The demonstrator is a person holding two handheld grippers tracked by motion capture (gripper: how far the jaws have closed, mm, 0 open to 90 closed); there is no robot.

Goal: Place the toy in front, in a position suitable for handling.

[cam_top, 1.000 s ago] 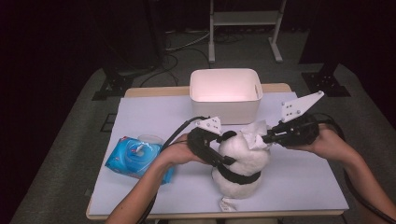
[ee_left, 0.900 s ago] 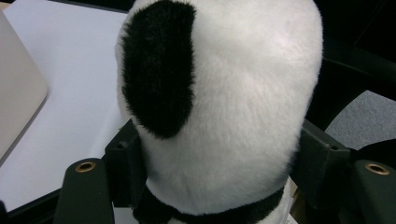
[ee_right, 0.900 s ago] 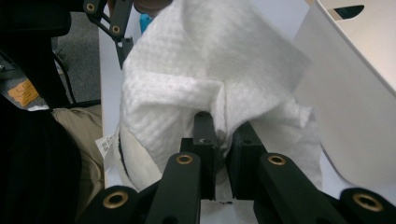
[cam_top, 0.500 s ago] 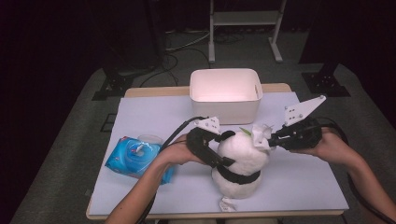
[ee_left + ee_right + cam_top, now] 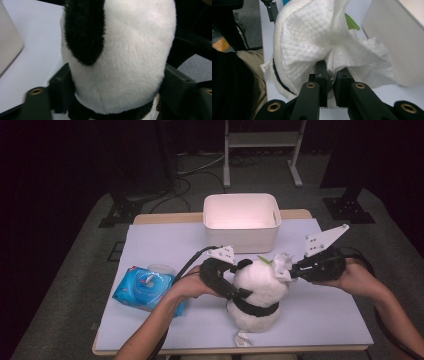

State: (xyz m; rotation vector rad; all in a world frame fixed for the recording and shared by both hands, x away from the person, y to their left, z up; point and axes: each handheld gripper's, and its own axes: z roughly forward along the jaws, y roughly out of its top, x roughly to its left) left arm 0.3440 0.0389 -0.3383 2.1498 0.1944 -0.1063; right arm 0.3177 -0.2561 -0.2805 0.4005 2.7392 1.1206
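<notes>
Two grippers at work: left gripper (image 5: pixel 235 290) clamped around panda plush (image 5: pixel 257 292) mid-table, jaws just eased closer, steadying it; right gripper (image 5: pixel 292 270) pinched shut on white wipe (image 5: pixel 281 265), pressed to the head, apparently for cleaning. Wipe pack (image 5: pixel 145 287) nearby, probably for refills.

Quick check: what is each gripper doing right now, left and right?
Left gripper: closed around the plush panda, jaws just eased tighter.
Right gripper: shut on a white wipe against the panda.

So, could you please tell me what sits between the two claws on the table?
The plush panda sits between them in the high view: the left claw straddles its body, while the right claw presses a white wipe against its head.
</notes>
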